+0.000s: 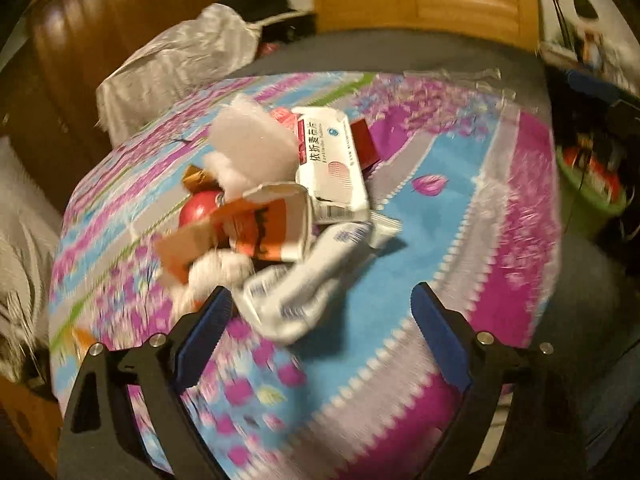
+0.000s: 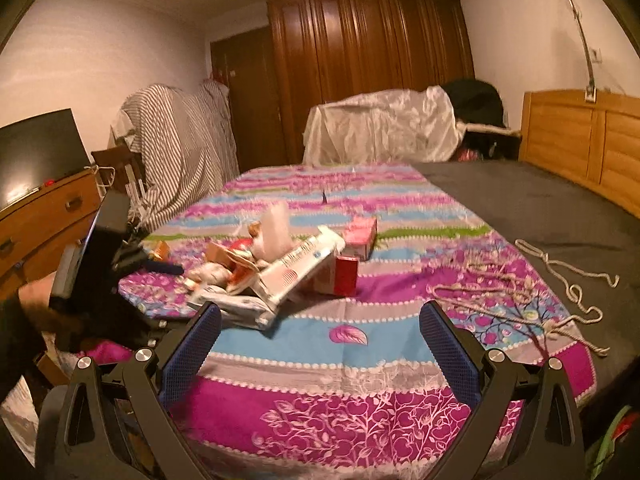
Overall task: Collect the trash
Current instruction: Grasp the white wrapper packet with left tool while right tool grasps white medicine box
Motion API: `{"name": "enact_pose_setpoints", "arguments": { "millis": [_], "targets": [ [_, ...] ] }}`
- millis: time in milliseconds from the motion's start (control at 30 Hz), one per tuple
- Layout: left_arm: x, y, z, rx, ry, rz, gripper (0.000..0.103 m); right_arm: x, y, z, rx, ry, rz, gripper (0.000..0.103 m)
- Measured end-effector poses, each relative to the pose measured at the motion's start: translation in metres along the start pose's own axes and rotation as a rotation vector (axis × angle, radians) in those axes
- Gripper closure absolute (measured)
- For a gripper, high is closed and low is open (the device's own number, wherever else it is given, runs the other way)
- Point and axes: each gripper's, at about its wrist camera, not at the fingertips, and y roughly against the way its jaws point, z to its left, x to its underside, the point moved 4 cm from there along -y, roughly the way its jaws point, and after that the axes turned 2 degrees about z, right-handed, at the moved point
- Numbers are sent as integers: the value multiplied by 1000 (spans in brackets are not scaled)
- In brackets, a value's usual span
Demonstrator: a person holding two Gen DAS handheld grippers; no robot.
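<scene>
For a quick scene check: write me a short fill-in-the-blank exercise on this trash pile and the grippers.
1. The trash pile lies on a flowered ___.
2. The left gripper stands ___, holding nothing.
3. A loose white ___ lies on the right of the right wrist view.
4. The small box beside the pile is ___.

Missing words: cloth; open; rope; red

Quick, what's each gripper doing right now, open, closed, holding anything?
Left gripper: open, holding nothing, pointed at the trash pile.
Right gripper: open, holding nothing, above the bedspread.
</scene>
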Motion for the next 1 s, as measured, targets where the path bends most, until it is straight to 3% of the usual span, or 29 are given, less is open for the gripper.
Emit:
{"name": "enact_pose_setpoints", "arguments": {
  "millis": [167, 233, 367, 500, 600, 833, 933, 967, 1000],
  "targets": [
    [-11, -40, 7, 37, -69, 97, 16, 4, -28, -15, -5, -18, 34, 4],
    [-12, -51, 2, 75, -84, 132, 21, 5, -39, -18, -7, -23, 50, 4],
    [-11, -67, -6, 127, -59, 167, 40, 8, -57, -23, -21, -44, 88, 4],
    [-11, -61, -1, 128, 35, 132, 71, 9, -70, -26, -46, -64, 109, 4],
    [4, -34, 2, 144, 106, 99, 78, 8, -80, -24, -84, -83, 125, 4],
    [73, 12, 5, 164, 228, 92, 77, 8, -105, 6, -194, -43, 160, 4],
    [91, 21, 16, 135, 274, 93, 71, 6, -111, 21, -228, -27, 169, 4],
    [96, 24, 18, 116, 272, 100, 65, 5, -112, 25, -240, -23, 173, 4],
    [98, 25, 22, 100, 264, 106, 52, 5, -114, 31, -254, -8, 180, 4]
  ]
}}
